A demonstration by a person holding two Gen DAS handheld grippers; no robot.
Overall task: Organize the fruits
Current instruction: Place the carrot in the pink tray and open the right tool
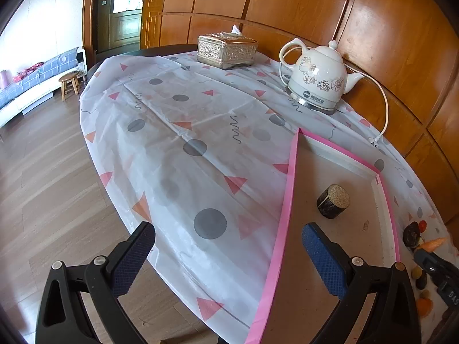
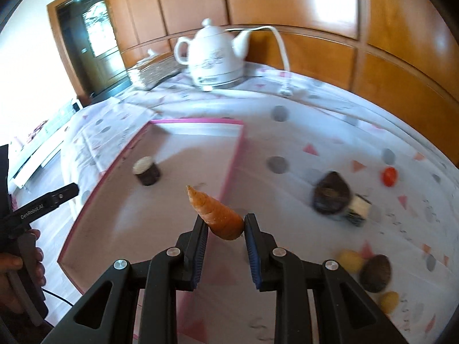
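My right gripper (image 2: 225,229) is shut on an orange carrot (image 2: 216,212) and holds it above the right edge of the pink-rimmed tray (image 2: 233,154). A dark cylinder with a pale cut top (image 2: 146,170) lies inside the tray; it also shows in the left wrist view (image 1: 332,200). My left gripper (image 1: 228,248) is open and empty, over the tray's left rim (image 1: 282,218). Loose pieces lie on the cloth right of the tray: a dark halved fruit (image 2: 331,192), a red tomato (image 2: 388,176), a yellow piece (image 2: 350,261) and a dark brown piece (image 2: 375,272).
A white floral kettle (image 1: 317,78) with its cord and a silver tissue box (image 1: 226,48) stand at the back of the round table. Wooden wall panels lie behind it. The table edge drops to wood floor on the left. The carrot tip (image 1: 434,242) shows at the left view's right edge.
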